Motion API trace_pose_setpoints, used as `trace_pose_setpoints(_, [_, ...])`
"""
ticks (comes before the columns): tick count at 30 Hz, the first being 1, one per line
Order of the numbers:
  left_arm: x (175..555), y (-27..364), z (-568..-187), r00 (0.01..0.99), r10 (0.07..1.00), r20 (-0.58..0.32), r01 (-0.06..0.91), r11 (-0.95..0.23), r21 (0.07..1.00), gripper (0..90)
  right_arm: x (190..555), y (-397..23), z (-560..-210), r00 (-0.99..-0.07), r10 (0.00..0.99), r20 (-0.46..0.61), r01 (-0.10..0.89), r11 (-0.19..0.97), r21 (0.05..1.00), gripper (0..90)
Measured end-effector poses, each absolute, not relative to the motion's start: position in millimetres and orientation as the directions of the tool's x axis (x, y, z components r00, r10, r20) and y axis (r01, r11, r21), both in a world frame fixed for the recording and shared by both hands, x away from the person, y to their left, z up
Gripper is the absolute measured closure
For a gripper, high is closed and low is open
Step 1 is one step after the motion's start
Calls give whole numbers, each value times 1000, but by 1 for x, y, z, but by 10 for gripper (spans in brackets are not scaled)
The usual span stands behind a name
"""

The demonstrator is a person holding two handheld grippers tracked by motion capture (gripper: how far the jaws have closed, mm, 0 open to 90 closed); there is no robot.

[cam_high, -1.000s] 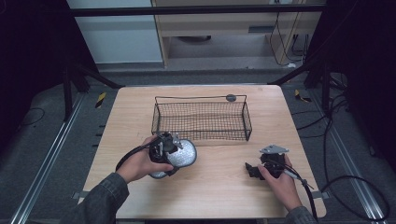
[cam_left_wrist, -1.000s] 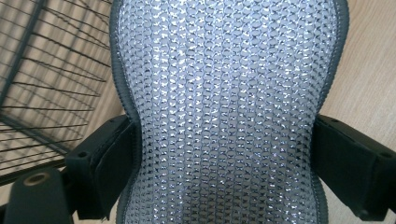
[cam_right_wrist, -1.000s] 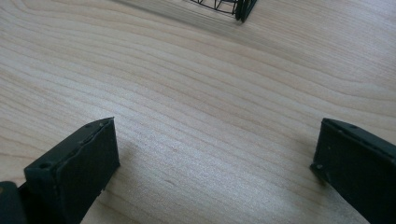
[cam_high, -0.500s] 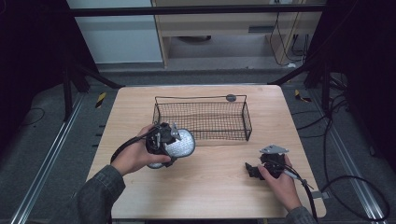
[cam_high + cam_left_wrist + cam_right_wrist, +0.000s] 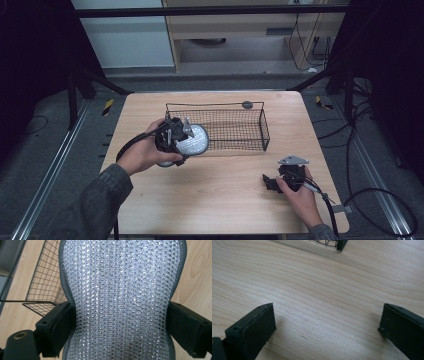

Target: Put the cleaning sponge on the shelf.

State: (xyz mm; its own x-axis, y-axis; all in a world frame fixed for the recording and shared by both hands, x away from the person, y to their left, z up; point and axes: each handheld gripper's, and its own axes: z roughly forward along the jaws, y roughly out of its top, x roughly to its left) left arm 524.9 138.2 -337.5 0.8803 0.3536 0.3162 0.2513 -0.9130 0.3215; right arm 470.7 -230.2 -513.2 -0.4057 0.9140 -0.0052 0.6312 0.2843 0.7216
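High view: left gripper [image 5: 186, 136] clamps the silvery grey-edged mesh pad [image 5: 194, 139], black wire basket [image 5: 235, 129] just ahead, drop pending; right gripper [image 5: 272, 183] gapes empty.

The silver mesh pad [image 5: 122, 300] runs past the frame's edges.

Wire basket [image 5: 225, 127] sits toward the table's [image 5: 210, 205] far side, about centre. The mesh pad [image 5: 194, 140] hangs at the basket's left end, pinched between the left gripper's [image 5: 172, 137] jaws, above the tabletop. The right gripper [image 5: 282, 181] rests on the table near its front right, well apart from the basket.
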Motion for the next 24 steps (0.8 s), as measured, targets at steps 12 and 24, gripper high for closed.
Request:
trace_pose_setpoints(12, [542, 138, -328, 870, 368, 328, 256, -906, 336, 107, 471, -230, -513, -405, 914, -5, 632, 284, 721, 5])
trace_pose_setpoints(24, [562, 133, -323, 870, 337, 361, 246, -930, 273, 108, 471, -230, -513, -405, 914, -4, 631, 283, 722, 6])
